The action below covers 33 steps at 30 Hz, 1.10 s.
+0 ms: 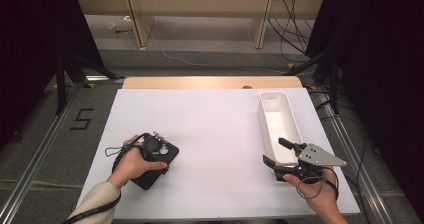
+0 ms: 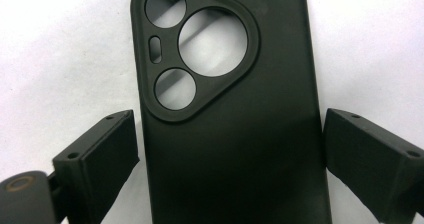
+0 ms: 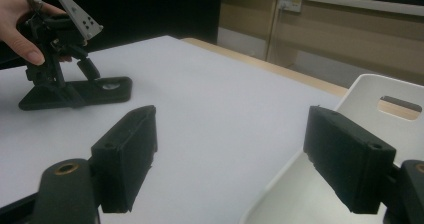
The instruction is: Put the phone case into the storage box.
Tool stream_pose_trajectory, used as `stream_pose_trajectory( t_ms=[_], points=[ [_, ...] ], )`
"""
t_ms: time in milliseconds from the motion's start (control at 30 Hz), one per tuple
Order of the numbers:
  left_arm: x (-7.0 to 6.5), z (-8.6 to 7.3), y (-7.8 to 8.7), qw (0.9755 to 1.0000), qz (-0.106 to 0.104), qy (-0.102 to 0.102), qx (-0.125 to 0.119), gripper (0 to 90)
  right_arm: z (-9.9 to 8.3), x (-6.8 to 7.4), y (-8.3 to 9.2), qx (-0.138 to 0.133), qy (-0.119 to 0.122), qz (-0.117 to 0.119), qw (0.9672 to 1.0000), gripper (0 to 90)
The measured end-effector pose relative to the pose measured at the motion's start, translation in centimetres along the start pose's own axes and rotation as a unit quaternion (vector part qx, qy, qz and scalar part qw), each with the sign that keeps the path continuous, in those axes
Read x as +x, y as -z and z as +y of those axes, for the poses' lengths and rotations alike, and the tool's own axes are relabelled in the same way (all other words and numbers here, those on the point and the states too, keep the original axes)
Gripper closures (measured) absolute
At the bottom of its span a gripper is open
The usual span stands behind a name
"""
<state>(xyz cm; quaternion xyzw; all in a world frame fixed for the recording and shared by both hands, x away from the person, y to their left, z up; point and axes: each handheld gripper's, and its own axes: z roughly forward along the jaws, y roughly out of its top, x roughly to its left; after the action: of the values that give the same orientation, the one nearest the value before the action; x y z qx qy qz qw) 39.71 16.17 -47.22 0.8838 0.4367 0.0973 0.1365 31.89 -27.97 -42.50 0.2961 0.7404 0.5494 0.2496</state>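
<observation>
Here, table (image 1: 210, 134): a white top that carries everything, seen from above.
Bin (image 1: 276, 129): white, long and narrow, at about three o'clock on the table, its hand-slot end toward twelve.
Phone case (image 2: 235, 134): black, lying flat at about eight o'clock on the table, camera cut-outs toward twelve in the left gripper view.
Left gripper (image 2: 227, 154): above the phone case, jaws parted, one on each side of it, a sliver of white showing between each pad and the case.
Right gripper (image 1: 280, 156): at four o'clock, at the bin's near end, jaws released, nothing between them.
</observation>
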Motion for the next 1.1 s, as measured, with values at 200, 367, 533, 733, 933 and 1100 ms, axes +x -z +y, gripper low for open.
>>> stream_pose_trajectory(
  t_ms=[200,367,533,733,933,1100],
  points=[
    [0.15,0.09,-0.10,0.9999,-0.010,0.003,0.007,8.3,-0.03,-0.01,-0.07,0.001,0.000,0.000,1.0000,22.5],
    [0.32,0.21,-0.17,0.9998,-0.016,0.004,0.012,9.2,-0.05,0.00,-0.09,0.001,-0.001,0.001,1.0000,22.5],
    [0.37,0.29,-0.19,0.9997,-0.018,0.009,0.017,9.5,-0.04,0.00,-0.09,0.001,-0.002,0.002,1.0000,22.5],
    [0.41,0.40,-0.15,0.9996,-0.018,0.012,0.020,10.7,-0.05,0.05,-0.10,0.001,-0.003,0.002,1.0000,22.5],
    [0.31,0.39,-0.08,0.9992,-0.015,0.027,0.024,12.3,-0.07,0.07,-0.13,0.001,-0.003,0.003,1.0000,22.5],
    [0.27,0.37,-0.07,0.9991,-0.015,0.031,0.024,13.1,-0.07,0.09,-0.14,0.001,-0.003,0.003,1.0000,22.5]
  ],
)
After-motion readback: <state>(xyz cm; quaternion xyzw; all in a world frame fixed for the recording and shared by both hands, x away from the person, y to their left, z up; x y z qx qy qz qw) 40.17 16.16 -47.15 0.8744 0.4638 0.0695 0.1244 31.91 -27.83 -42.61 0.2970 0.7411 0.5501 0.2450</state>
